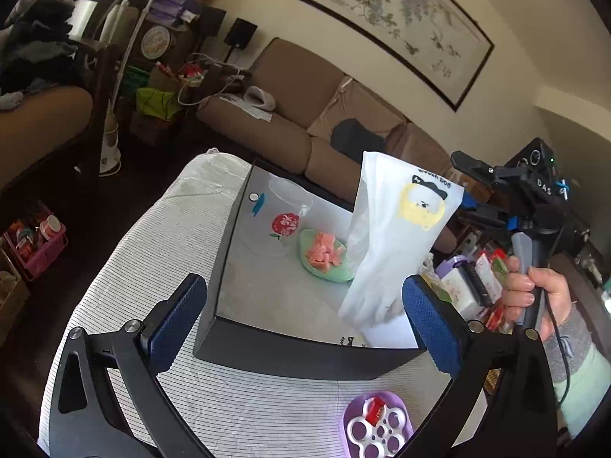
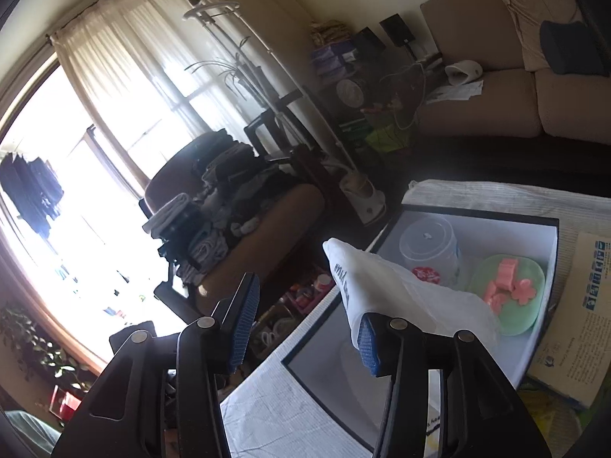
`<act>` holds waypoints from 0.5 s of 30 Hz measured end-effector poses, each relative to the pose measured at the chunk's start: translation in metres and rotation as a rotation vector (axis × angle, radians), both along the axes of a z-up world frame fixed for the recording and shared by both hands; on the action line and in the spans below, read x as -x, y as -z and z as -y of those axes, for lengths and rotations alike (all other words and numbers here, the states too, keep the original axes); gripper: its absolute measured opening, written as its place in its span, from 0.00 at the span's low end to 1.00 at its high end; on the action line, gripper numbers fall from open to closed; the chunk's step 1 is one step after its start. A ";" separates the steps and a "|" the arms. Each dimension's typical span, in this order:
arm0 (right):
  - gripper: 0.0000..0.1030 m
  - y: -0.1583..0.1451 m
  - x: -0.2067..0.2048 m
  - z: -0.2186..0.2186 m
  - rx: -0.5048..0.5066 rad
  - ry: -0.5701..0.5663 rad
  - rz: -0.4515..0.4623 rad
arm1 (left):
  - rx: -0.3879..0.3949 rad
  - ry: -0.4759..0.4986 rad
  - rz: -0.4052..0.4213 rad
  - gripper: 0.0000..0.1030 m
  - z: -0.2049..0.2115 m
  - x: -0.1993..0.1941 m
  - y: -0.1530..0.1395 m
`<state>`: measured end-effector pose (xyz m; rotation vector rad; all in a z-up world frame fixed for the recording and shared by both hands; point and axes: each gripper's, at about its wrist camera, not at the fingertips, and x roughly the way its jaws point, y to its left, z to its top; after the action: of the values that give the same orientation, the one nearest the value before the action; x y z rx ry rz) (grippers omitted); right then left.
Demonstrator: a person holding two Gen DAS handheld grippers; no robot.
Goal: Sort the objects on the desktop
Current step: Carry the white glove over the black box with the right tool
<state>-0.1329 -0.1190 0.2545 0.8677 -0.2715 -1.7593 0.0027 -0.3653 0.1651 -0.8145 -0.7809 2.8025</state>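
white rubber glove [image 1: 397,236] with a yellow cartoon dog print stands cuff-up in the near right corner of the black-walled box [image 1: 305,355], its fingers down on the box floor. looks light, soft and floppy, likely slick on the surface; it will probably sag or fold when moved, so best hold is a pinch on the flat cuff end, not the bunched fingers.

right gripper [image 2: 305,328] has jaws clearly apart, nothing between them; in the right wrist view the glove drapes over the outside of its right finger [image 2: 369,347], touching it but not pinched. left gripper [image 1: 301,320] is spread wide, empty, its fingers straddling the near wall of the box, with the glove fingers just beside its right pad.

inside the box, beyond the glove: green dish [image 1: 324,263] with pink pieces [image 1: 322,253], just beside the glove base, and a clear plastic lidded tub [image 2: 429,246] with a red label at the far left. these crowd the glove's landing spot; a flopping cuff could fall onto the dish.

outside the box, on the near side: purple tray with white flower-shaped insert [image 1: 378,425] on the striped tablecloth [image 1: 126,267]. right of the box: printed paper sheet [image 2: 576,316]. the hand [image 1: 534,294] holding the right gripper's handle sits right of the box, over packaged clutter.
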 end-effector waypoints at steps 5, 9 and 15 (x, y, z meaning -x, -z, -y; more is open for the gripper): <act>0.48 0.005 -0.002 -0.015 0.000 0.008 0.019 | 0.008 0.027 0.014 1.00 -0.014 0.010 0.001; 0.48 0.004 -0.009 -0.020 -0.022 -0.013 0.011 | 0.030 0.034 0.029 1.00 -0.022 0.014 0.002; 0.48 -0.007 -0.013 -0.037 -0.033 0.072 -0.048 | 0.089 -0.009 0.080 1.00 -0.029 0.020 0.006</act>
<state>-0.1198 -0.0824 0.2619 0.8469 -0.2456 -1.8537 -0.0178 -0.3365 0.1593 -0.9442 -0.6766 2.8460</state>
